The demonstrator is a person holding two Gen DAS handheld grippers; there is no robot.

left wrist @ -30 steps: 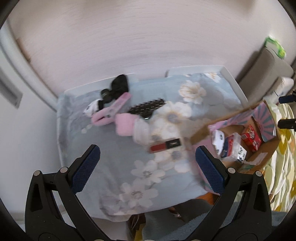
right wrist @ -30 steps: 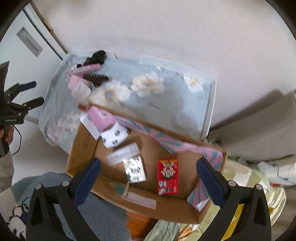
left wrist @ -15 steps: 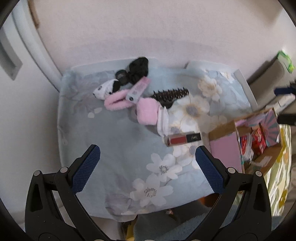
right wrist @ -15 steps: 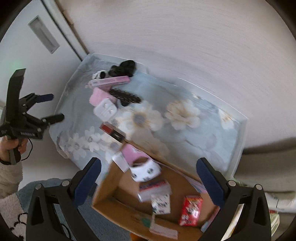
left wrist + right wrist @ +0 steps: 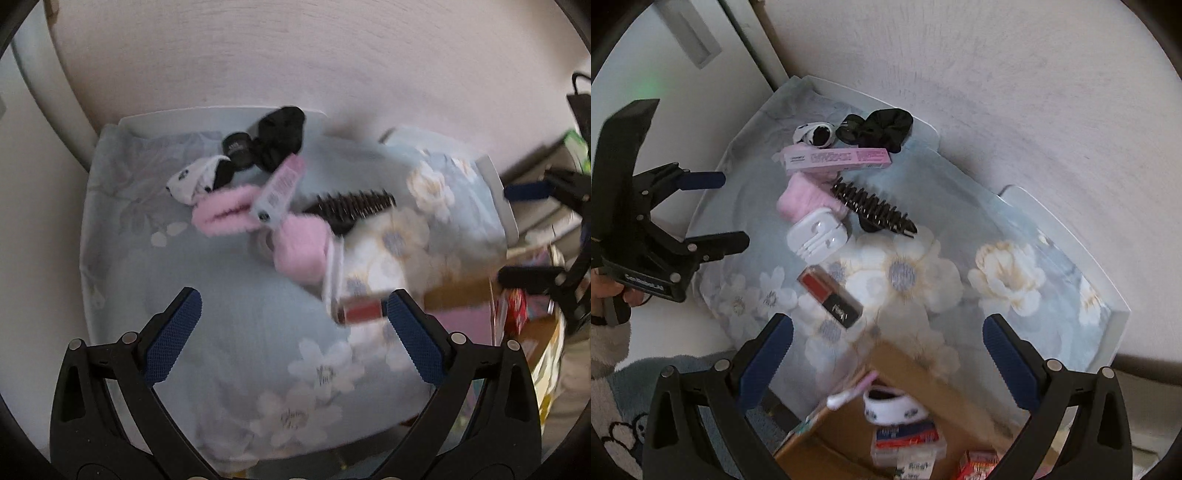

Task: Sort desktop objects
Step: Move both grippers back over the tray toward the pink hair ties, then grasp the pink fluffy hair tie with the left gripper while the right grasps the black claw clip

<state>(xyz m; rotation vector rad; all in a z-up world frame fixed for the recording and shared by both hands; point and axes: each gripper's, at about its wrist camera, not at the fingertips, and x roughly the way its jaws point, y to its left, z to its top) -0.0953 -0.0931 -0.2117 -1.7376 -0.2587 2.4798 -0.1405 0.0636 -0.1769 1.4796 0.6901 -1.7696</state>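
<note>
Room: pale wall w/ fine texture fills the top of both views; a white door (image 5: 646,110) w/ a recessed handle sits at the left edge of the right wrist view. Floor at lower left there has a blue rug w/ panda print (image 5: 617,432).

Surface: a white table (image 5: 1115,321) against the wall, covered by a light blue floral cloth (image 5: 923,273) that hangs over the near edge. A cardboard box (image 5: 905,373) stands at the table's near right side, open, w/ small packets and a red carton inside; blurred in both views.

Task items lie in a cluster at the far left part of the cloth: long pink box (image 5: 836,158), black hairbrush (image 5: 873,208), black scrunchie (image 5: 886,127), pink fluffy item (image 5: 803,197), white earphone case (image 5: 818,236) just beside it, black-and-white cloth piece (image 5: 814,134), small black round jar (image 5: 236,146). A red lipstick box (image 5: 831,297) lies apart, nearer the cardboard box.

Left gripper (image 5: 291,328) hovers above the cloth's near half, fingers spread wide, nothing between them. Right gripper (image 5: 888,362) hangs over the box edge, also spread wide, nothing held. A hand (image 5: 605,291) w/ a fuzzy sleeve grips the left tool's handle.
</note>
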